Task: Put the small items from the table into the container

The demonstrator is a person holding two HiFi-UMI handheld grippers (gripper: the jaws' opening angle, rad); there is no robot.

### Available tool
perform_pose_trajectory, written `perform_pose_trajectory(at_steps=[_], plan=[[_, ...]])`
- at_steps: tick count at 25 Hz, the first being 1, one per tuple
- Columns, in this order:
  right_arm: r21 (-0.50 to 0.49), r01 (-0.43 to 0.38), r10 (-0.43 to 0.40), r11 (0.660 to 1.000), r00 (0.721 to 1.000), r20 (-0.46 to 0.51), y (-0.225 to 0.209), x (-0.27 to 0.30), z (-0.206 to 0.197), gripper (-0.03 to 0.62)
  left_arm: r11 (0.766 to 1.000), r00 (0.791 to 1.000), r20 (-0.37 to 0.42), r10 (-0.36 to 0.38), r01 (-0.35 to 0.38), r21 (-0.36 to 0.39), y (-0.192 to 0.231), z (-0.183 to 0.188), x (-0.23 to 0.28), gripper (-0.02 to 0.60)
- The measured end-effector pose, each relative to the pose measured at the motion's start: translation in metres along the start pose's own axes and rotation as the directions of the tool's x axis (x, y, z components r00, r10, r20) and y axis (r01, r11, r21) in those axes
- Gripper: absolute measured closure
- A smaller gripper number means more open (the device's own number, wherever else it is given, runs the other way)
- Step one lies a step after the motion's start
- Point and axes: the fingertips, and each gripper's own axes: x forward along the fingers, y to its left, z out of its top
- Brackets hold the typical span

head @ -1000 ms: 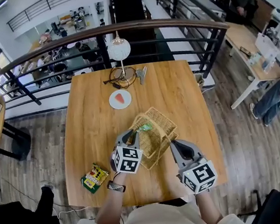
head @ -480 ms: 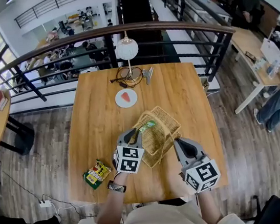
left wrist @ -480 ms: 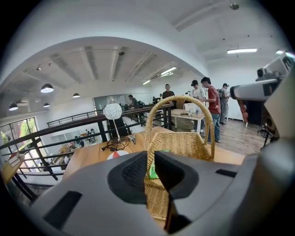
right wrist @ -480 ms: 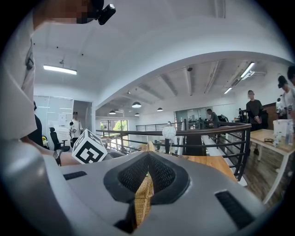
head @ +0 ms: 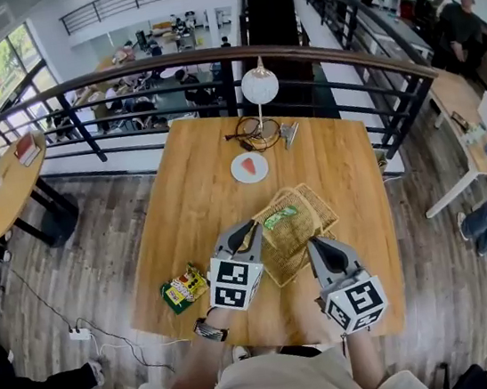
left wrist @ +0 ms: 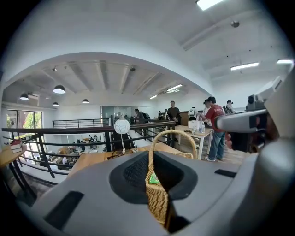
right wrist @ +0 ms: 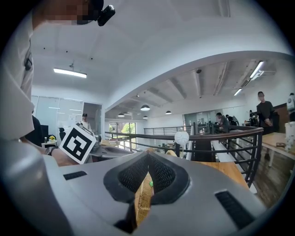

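The left gripper (head: pixel 249 230) has its jaws closing narrow on the left wall of the woven wicker basket (head: pixel 322 216) with an arched handle. In the left gripper view the woven wall stands between the two pads (left wrist: pixel 138 173). The right gripper (head: pixel 314 245) has its jaws pressed together on the thin near rim of the same basket, as the right gripper view shows. The basket is between both grippers, over the near right part of the square wooden table (head: pixel 193 207). Inside it lies a small green packet (head: pixel 280 218).

A yellow and green snack packet (head: pixel 185 287) lies on the table near the near left corner, just beside the left gripper's marker cube. Farther, in the middle of the table, stands a small white round plate (head: pixel 251 177) with an orange piece (head: pixel 249 164) on it. At the far edge are dark coiled cables (head: pixel 255 129), and behind them a white globe lamp (head: pixel 259 85).
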Motion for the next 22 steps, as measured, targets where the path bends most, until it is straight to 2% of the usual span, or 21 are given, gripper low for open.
perform_pose_trajectory(at_steps=[9, 13, 16, 22], plan=[[-0.030, -0.059, 0.061, 0.998, 0.996, 0.060, 0.032, 0.006, 0.038, 0.580, 0.998, 0.988, 0.156, 0.013, -0.022, 0.054, -0.005, 0.059, -0.063, 0.574], [-0.046, -0.078, 0.082, 0.996, 0.992, 0.092, 0.044, 0.002, 0.058, 0.580, 0.996, 0.973, 0.229, 0.023, -0.041, 0.074, -0.007, 0.086, -0.089, 0.574], [-0.046, -0.088, 0.093, 0.995, 0.988, 0.124, 0.051, -0.004, 0.076, 0.580, 0.997, 0.958, 0.284, 0.026, -0.044, 0.060, -0.008, 0.107, -0.106, 0.574], [-0.101, -0.110, 0.127, 0.989, 0.975, 0.183, 0.069, -0.018, 0.113, 0.580, 0.996, 0.932, 0.362, 0.013, -0.044, 0.078, -0.015, 0.138, -0.134, 0.574]])
